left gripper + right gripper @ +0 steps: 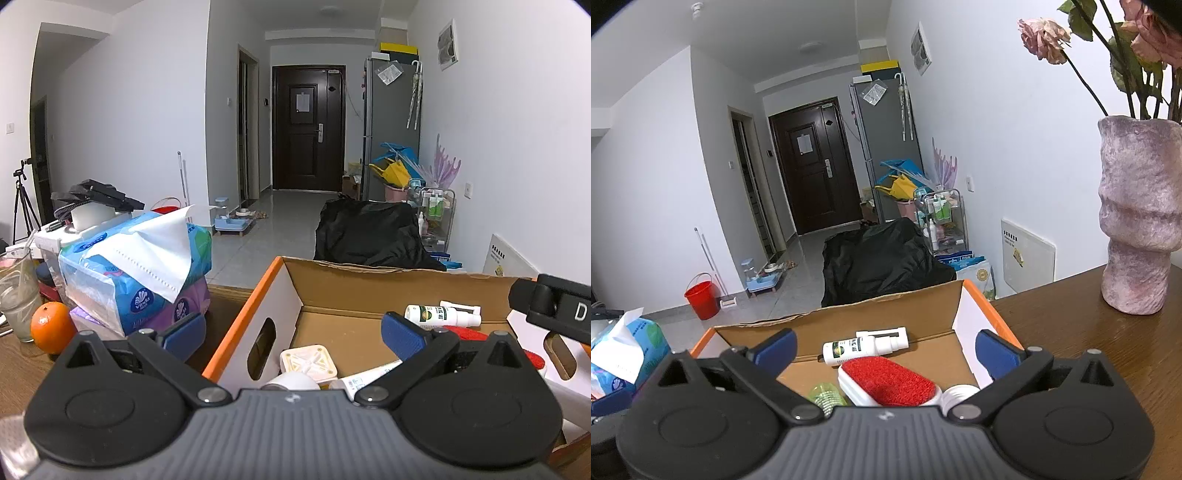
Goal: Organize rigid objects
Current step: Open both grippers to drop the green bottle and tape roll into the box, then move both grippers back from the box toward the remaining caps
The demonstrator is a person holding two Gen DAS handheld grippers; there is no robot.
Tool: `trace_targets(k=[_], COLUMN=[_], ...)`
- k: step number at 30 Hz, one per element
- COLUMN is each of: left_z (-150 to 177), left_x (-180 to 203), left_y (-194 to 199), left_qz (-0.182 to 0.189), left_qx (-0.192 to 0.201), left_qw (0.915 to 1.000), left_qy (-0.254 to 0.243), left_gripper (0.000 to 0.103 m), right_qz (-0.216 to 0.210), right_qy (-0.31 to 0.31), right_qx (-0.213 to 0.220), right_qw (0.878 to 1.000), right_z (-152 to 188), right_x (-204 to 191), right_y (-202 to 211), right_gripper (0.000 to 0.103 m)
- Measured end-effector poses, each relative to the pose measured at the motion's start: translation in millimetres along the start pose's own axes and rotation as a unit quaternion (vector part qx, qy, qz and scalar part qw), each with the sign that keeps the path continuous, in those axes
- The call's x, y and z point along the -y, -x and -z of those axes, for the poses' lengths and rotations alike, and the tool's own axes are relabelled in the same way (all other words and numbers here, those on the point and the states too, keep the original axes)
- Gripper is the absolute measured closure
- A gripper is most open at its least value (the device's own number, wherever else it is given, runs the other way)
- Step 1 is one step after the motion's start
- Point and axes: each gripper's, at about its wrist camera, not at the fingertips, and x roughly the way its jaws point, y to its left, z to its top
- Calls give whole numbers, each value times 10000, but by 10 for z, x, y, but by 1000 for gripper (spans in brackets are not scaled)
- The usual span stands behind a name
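Observation:
An orange-edged cardboard box (280, 295) (886, 314) stands on the wooden table and holds several rigid items. Inside lie a white spray bottle (441, 314) (866, 345), a red-faced white brush (886, 382) (467, 334), a cream square lid (308, 363), a white tube (369, 376) and a green ridged piece (827, 395). My left gripper (293, 336) hovers over the box's left wall, open, with nothing between its blue pads. My right gripper (886, 349) hangs over the box's right half, open above the brush. The right gripper's body (554, 310) shows at the edge of the left wrist view.
Left of the box sit stacked tissue packs (144, 273), an orange (51, 326) and a glass (16, 291). A purple vase (1137, 218) with dried roses stands on the table at the right. Beyond the table are a black-covered bulk (882, 258) and a red bucket (700, 295).

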Motion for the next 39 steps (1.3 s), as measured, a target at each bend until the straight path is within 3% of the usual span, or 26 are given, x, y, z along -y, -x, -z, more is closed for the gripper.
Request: trace_targets(k=[11, 39], left_z=[-6, 306], left_x=[-25, -174], left_y=[102, 606], left_qz=[121, 429], left_qx=[5, 85], left_qw=[9999, 9982], left_qy=[94, -401], left_gripper=[0, 0], right_qz=[-7, -236], right_qy=[145, 975], right_qx=[-34, 433], right_qw=[9999, 9940], right_z=[13, 222], right_x=[6, 154], right_y=[100, 934], right_gripper=[0, 0])
